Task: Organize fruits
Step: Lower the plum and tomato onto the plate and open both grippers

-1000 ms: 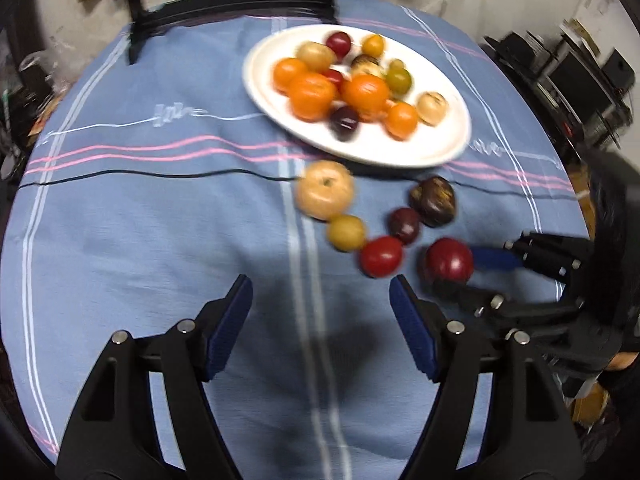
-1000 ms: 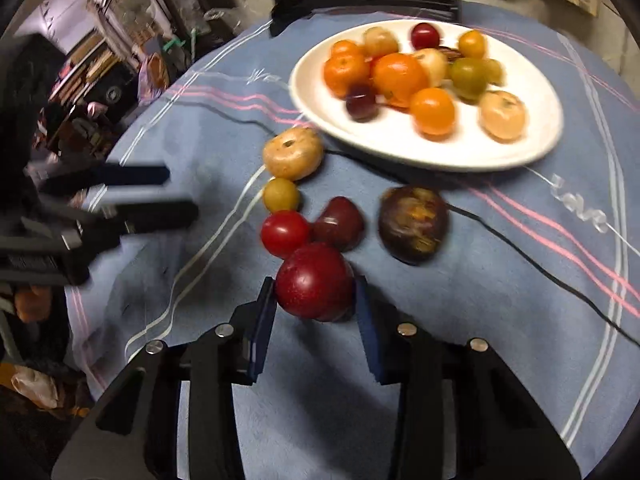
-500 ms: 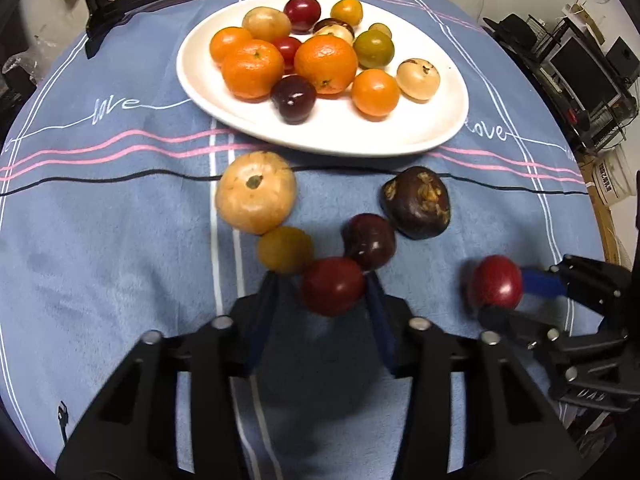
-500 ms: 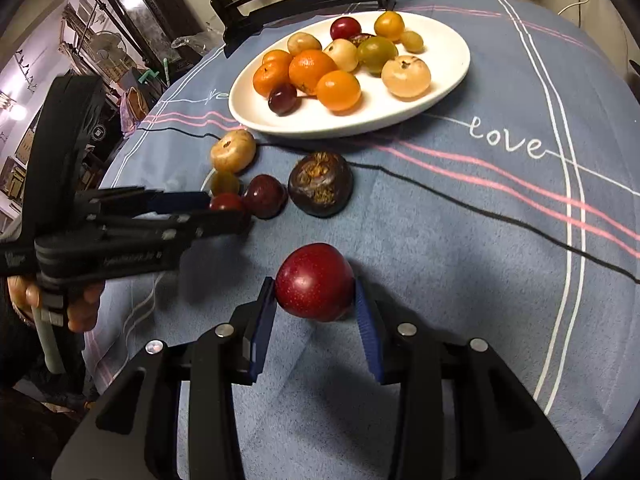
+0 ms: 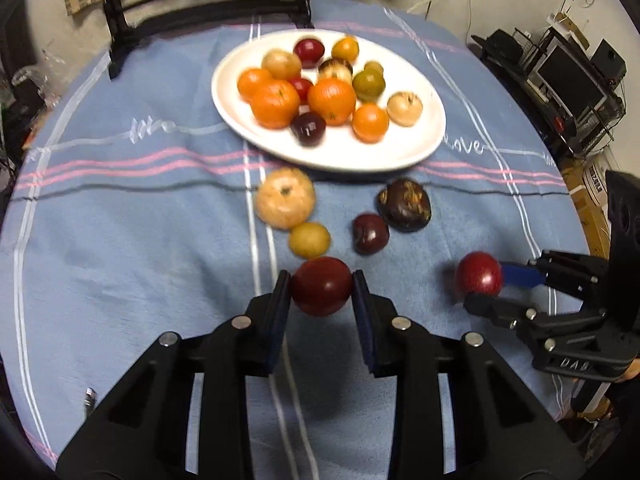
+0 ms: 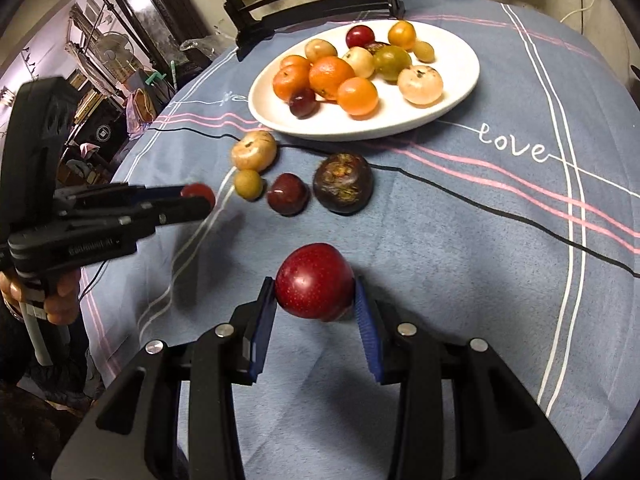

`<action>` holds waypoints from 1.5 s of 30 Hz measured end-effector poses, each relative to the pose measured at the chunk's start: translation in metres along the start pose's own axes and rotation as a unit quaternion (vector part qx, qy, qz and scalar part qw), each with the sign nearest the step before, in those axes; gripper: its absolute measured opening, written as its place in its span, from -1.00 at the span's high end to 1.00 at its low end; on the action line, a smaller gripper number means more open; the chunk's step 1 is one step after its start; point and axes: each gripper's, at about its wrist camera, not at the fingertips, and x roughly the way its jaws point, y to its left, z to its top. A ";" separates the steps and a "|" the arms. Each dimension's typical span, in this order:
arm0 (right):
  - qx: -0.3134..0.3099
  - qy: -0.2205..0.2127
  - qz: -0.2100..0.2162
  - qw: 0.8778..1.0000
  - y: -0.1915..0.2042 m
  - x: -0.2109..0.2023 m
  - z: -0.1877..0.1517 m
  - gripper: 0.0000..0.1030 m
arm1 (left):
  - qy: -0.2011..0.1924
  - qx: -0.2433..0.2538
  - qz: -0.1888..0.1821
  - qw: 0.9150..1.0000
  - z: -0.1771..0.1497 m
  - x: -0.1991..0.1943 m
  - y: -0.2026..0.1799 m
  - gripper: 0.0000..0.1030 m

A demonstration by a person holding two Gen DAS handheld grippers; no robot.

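My left gripper (image 5: 321, 287) is shut on a red tomato (image 5: 321, 286) and holds it above the blue cloth; it also shows in the right wrist view (image 6: 196, 200). My right gripper (image 6: 315, 294) is shut on a dark red plum (image 6: 315, 286), lifted off the cloth; it shows in the left wrist view (image 5: 478, 279) too. A white plate (image 5: 424, 136) at the back holds several oranges and other fruits. On the cloth lie a pale round fruit (image 5: 285, 197), a small yellow fruit (image 5: 309, 240), a dark red fruit (image 5: 370, 233) and a dark purple fruit (image 5: 405, 205).
The round table carries a blue striped cloth (image 5: 120, 220). A black chair (image 5: 200, 0) stands behind the table. Shelves with electronics (image 5: 560, 76) stand at the right. Furniture and clutter (image 6: 100, 80) fill the room to the left.
My left gripper has closed on the red tomato and lifted it back from the other loose fruits. My right gripper still holds the plum, now raised and pulled back.
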 end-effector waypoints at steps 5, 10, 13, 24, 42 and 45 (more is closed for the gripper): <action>0.001 -0.013 0.018 1.000 0.012 -0.011 0.008 0.23 | -0.019 0.018 0.004 1.000 0.016 -0.015 -0.007 0.40; -0.006 -0.054 0.012 0.998 0.014 -0.036 0.033 0.23 | -0.047 0.033 0.006 0.998 0.047 -0.028 -0.011 0.40; -0.010 -0.085 0.010 0.996 0.013 -0.055 0.058 0.23 | -0.072 0.043 0.009 0.996 0.071 -0.039 -0.014 0.40; -0.028 -0.138 -0.012 0.990 -0.005 -0.075 0.142 0.23 | -0.100 0.054 0.023 0.993 0.135 -0.035 -0.023 0.40; -0.034 -0.088 -0.018 0.995 -0.033 -0.012 0.197 0.23 | -0.053 0.056 0.053 0.996 0.164 0.035 -0.010 0.39; -0.030 -0.083 -0.016 0.996 -0.039 -0.004 0.200 0.23 | -0.048 0.053 0.053 0.996 0.167 0.042 -0.007 0.39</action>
